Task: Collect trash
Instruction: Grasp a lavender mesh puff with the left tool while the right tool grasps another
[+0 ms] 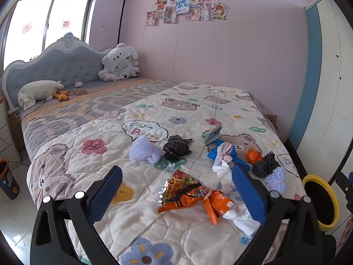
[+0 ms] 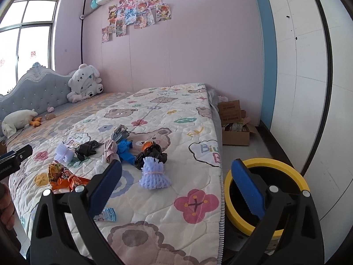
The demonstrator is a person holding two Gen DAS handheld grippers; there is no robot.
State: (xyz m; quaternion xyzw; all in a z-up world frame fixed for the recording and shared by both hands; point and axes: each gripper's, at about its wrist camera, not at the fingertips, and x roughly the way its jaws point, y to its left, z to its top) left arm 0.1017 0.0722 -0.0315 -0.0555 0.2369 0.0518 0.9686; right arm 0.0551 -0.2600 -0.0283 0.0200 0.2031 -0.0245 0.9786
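Trash lies scattered on the bear-print quilt point(image 1: 198, 110): an orange snack wrapper point(image 1: 189, 195), two black bags point(image 1: 176, 148) point(image 1: 264, 165), purple foam nets point(image 1: 143, 151) point(image 2: 154, 174), a blue wad point(image 2: 124, 150), a grey packet point(image 1: 213, 134) and white tissue point(image 1: 240, 217). A yellow-rimmed bin point(image 2: 267, 196) stands on the floor beside the bed. My left gripper point(image 1: 176, 198) is open above the snack wrapper. My right gripper point(image 2: 176, 190) is open over the bed's edge, between the quilt and the bin. Both are empty.
Plush toys point(image 1: 120, 63) point(image 1: 37, 92) sit by the headboard point(image 1: 55, 66). Cardboard boxes point(image 2: 235, 121) stand on the floor past the bed's foot. A wardrobe point(image 2: 308, 66) lines the right side. Another small bin point(image 1: 8, 181) stands on the floor at left.
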